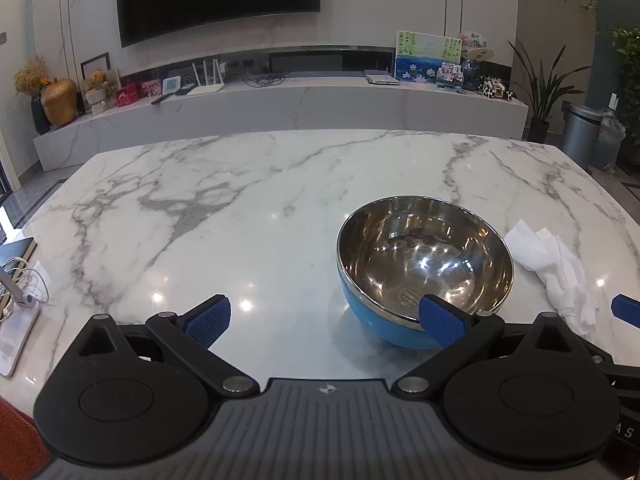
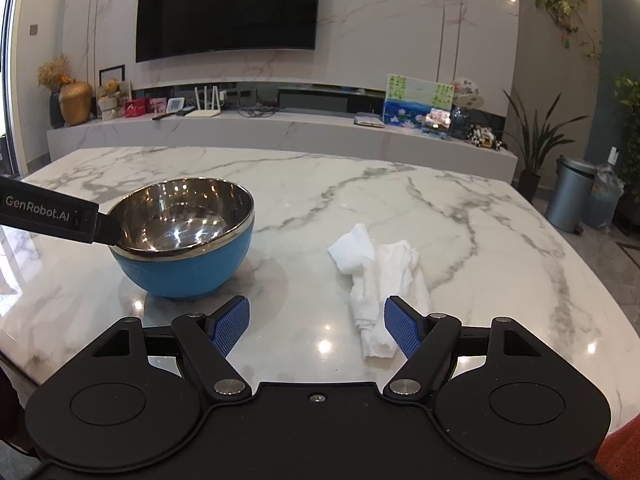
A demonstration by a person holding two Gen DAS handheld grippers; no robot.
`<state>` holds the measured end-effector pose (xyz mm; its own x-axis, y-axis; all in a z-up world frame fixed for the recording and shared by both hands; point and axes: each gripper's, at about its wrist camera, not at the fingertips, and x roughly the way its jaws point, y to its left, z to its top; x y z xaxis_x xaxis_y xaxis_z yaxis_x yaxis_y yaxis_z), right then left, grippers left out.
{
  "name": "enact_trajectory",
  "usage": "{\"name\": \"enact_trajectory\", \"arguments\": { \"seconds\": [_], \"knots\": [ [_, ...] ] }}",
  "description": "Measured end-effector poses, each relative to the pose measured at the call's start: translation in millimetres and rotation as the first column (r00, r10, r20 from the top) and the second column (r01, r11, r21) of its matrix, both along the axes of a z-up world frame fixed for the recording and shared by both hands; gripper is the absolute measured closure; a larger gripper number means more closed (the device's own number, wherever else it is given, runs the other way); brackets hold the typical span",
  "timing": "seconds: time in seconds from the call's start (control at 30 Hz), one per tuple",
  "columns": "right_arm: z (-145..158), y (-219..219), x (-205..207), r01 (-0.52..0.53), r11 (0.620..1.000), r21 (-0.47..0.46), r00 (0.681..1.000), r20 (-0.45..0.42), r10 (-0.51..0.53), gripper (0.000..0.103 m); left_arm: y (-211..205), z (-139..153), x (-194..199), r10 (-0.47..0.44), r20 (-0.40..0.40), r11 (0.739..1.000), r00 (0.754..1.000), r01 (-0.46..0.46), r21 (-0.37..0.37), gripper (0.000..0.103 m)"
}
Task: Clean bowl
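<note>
The bowl [image 2: 182, 236] was a round one with a shiny steel inside and a blue outer shell, a thin metal band running around the rim. It sat upright on the white marble table with grey veins [image 1: 248, 208], toward the near side. Inside was nothing but reflections of the ceiling lights and a faint stamped mark at the bottom.

The left gripper [image 1: 326, 322] had its blue ribbed fingers spread wide, holding nothing. Its right fingertip [image 1: 442, 320] sat right at the bowl's near rim, and from the right wrist view that finger looked like it reached just over the left edge of the rim, though I couldn't tell if it really touched.

The right gripper [image 2: 316, 326] was spread open too, with the near end of a crumpled white paper towel [image 2: 378, 280] lying between its fingers, closer to the right one. The pads weren't pressing on it. The towel lay just right of the bowl, apart from it.

Loads of bare marble to the far side and left of the bowl. The table's far edge ran in front of a long low marble TV bench [image 1: 280, 108], and the right edge was well apart from the towel.
</note>
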<state>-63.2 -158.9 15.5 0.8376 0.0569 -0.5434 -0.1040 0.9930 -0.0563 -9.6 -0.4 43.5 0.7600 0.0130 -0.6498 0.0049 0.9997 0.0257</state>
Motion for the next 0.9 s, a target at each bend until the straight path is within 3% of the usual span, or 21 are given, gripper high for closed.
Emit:
{"name": "enact_trajectory", "arguments": {
  "seconds": [0.9],
  "knots": [
    [-1.7,2.7,-2.7,-0.021,1.0,0.003,1.0,-0.019,0.021,0.031,-6.4,3.5,-6.7,-0.027,-0.007,0.999,1.0,0.026,-0.037,0.001]
  ]
}}
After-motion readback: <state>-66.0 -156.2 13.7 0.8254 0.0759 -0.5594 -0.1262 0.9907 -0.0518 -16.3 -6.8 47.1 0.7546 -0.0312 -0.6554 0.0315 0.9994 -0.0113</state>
